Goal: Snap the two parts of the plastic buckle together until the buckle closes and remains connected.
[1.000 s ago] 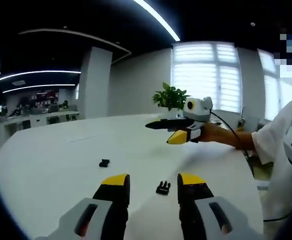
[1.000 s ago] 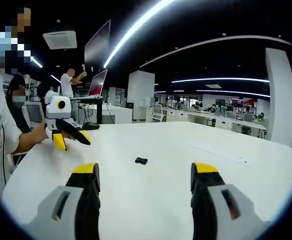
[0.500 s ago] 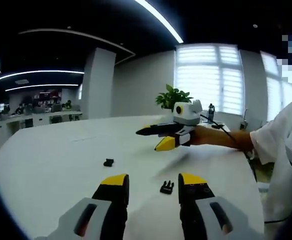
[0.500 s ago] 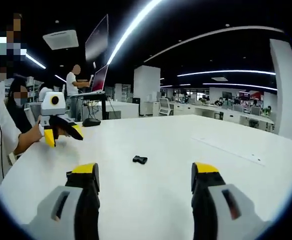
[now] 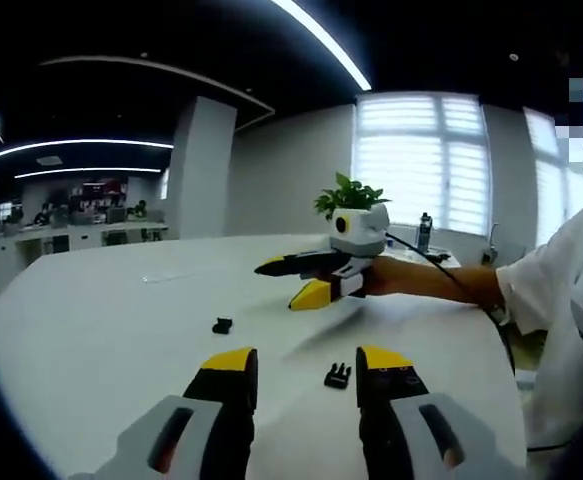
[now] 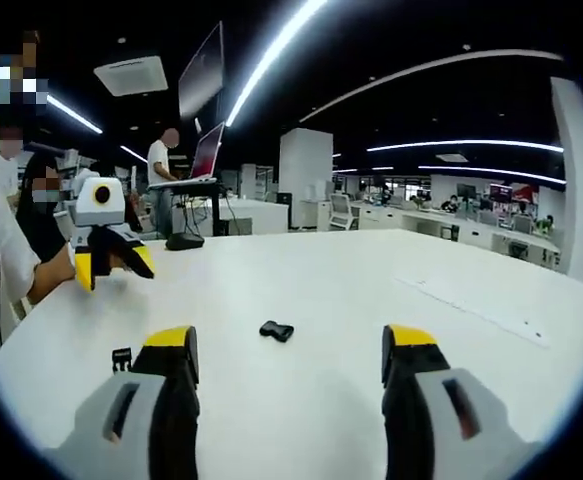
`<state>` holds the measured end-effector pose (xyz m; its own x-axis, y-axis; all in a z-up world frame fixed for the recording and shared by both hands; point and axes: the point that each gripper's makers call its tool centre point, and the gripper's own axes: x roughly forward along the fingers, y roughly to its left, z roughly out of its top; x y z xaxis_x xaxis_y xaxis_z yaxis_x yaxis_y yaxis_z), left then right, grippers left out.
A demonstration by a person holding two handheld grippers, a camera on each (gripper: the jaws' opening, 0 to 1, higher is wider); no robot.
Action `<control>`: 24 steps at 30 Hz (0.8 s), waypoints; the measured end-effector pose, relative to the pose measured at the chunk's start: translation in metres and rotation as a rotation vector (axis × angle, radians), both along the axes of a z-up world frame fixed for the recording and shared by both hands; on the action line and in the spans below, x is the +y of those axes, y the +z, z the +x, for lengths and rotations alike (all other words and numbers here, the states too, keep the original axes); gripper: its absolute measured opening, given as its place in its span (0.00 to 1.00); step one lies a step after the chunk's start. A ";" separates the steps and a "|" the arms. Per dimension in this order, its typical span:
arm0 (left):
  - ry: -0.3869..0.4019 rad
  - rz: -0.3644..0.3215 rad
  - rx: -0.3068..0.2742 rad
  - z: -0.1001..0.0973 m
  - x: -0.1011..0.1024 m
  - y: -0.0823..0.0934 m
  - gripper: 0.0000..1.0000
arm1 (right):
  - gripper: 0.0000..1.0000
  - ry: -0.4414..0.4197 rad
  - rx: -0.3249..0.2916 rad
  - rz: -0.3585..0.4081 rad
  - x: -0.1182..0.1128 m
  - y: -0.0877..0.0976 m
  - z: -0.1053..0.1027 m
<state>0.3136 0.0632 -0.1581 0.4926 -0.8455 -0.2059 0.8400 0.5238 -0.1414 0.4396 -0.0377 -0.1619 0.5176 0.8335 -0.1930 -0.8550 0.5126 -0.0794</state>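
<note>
Buckle parts lie well apart on the white table (image 5: 91, 330). In the left gripper view, the pronged buckle half (image 5: 338, 376) rests just inside the right finger of the left gripper (image 5: 306, 375), whose jaws stand open and empty. In the right gripper view, the other buckle half (image 6: 276, 330) lies ahead of the right gripper (image 6: 291, 365), between its widely parted, empty jaws.
</note>
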 end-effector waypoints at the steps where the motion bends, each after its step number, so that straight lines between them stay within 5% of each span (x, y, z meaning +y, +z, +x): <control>1: 0.001 0.004 -0.002 0.000 0.000 -0.001 0.39 | 0.73 0.011 0.002 -0.002 0.001 -0.001 0.000; 13: 0.019 0.007 0.004 0.002 0.002 -0.003 0.39 | 0.73 0.061 0.003 -0.022 0.011 -0.007 0.011; 18: 0.016 0.011 0.008 0.002 0.002 -0.005 0.39 | 0.65 0.114 0.023 -0.001 0.017 -0.009 0.011; 24: 0.017 0.004 0.017 0.002 0.002 -0.006 0.38 | 0.64 0.164 0.024 -0.062 0.028 -0.020 0.012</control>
